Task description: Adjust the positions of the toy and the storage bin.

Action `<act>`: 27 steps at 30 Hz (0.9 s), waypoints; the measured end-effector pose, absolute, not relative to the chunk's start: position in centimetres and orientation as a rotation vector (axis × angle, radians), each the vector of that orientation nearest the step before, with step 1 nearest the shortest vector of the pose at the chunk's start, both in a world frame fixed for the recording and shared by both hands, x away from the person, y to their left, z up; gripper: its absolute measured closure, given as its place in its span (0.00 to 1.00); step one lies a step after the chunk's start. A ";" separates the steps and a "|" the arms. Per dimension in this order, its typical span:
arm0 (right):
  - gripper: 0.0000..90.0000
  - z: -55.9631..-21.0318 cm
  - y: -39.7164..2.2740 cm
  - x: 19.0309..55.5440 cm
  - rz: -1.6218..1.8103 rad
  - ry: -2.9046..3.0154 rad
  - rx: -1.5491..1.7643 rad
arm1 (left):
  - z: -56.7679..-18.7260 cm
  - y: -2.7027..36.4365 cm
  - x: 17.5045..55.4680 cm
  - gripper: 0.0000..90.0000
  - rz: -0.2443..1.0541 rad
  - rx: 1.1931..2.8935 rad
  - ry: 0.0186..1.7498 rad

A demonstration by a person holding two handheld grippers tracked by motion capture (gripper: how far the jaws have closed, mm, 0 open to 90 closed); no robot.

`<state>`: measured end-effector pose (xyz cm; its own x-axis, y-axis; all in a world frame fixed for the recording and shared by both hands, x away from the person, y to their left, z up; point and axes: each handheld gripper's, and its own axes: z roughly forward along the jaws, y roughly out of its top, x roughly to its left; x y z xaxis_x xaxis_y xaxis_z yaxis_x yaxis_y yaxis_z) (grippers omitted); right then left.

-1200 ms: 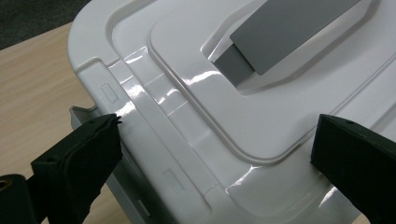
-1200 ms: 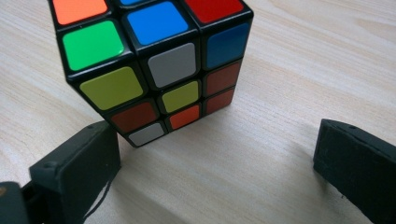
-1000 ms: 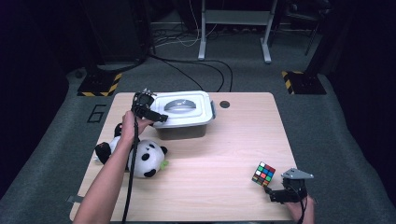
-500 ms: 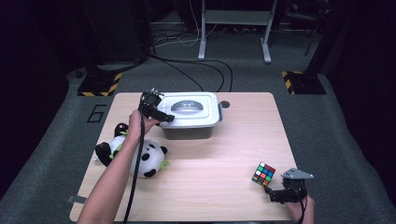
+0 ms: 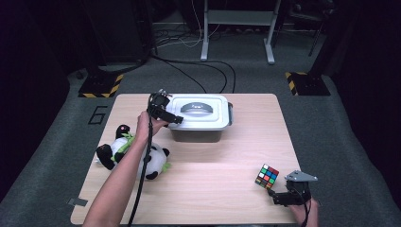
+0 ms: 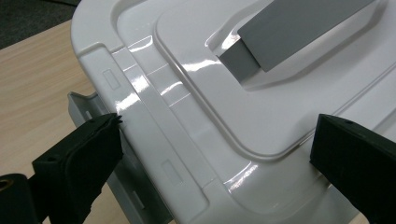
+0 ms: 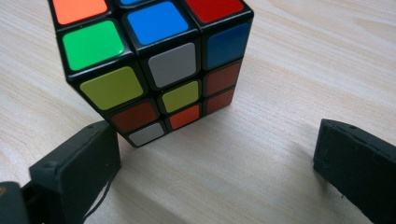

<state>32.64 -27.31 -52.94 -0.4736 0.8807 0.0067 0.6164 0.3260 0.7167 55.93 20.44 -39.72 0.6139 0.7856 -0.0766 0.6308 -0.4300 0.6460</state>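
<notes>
Your left gripper (image 5: 176, 119) hovered at the left end of the white plastic storage box with its glossy white lid (image 5: 201, 112), which sat near the far edge of the light wooden desk (image 5: 217, 175), about midway along it. In the left gripper view, your jaws were spread wide and grasped nothing: one jaw lay just beside the lid's (image 6: 196, 107) left rim, above the grey side latch (image 6: 100, 140), while the other hung over the lid's top, short of the flat grey carry handle (image 6: 294, 32). Whether either jaw touched the plastic, you could not tell.

Your right gripper (image 5: 279, 197) rested at the desk's near right corner, also released, jaws well apart. The multicoloured puzzle cube with black edges (image 5: 267, 176) stood on the desk just beyond it; in the right gripper view the cube (image 7: 154, 65) sat nearer one jaw, its lower corner close to that jaw, not between the two.

A black-and-white plush panda with a green leaf (image 5: 135, 153) lay near the desk's left edge, partly under your left forearm.
</notes>
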 end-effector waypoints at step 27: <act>0.00 -52.9 -27.3 32.6 0.942 2.210 1.331 | -40.3 16.0 56.0 0.02 0.213 2.176 1.055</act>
<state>32.63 -27.29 -52.94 -0.4710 0.8821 0.0097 0.6177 0.3220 0.7174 56.01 15.97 -40.35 0.6551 0.7413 -0.1463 0.6262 -0.4243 0.6541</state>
